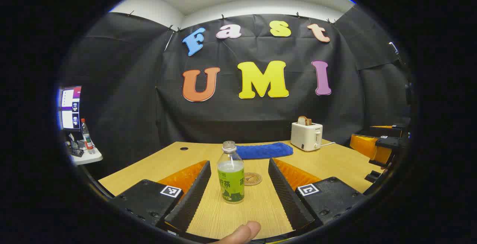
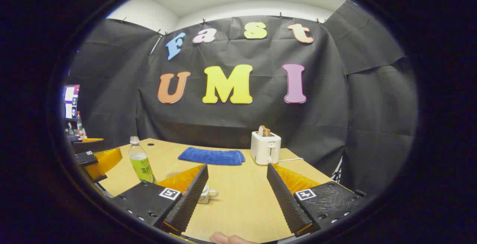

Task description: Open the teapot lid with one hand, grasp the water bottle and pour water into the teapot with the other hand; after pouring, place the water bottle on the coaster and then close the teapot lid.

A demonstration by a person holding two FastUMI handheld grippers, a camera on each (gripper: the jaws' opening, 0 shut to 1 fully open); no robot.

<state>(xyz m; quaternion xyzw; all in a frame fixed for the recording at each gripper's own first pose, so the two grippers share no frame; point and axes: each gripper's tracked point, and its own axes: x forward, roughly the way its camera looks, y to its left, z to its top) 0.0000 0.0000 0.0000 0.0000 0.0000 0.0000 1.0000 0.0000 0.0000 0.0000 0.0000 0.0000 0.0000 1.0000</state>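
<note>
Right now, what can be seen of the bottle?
The bottle is clear plastic with a green label, uncapped and upright on the wooden table. Pale liquid fills it about to the shoulder. It stands between the open fingers of the left gripper, which do not touch it. The coaster lies just behind.

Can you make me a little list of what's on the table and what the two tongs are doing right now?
bottle: water bottle upright, cap off, on the wooden table
coaster: coaster just behind the bottle
teapot: white teapot partly hidden by a finger
left tongs: left tongs open, bottle between the fingers, untouched
right tongs: right tongs open, holding nothing
also there: blue cloth, toaster
</note>
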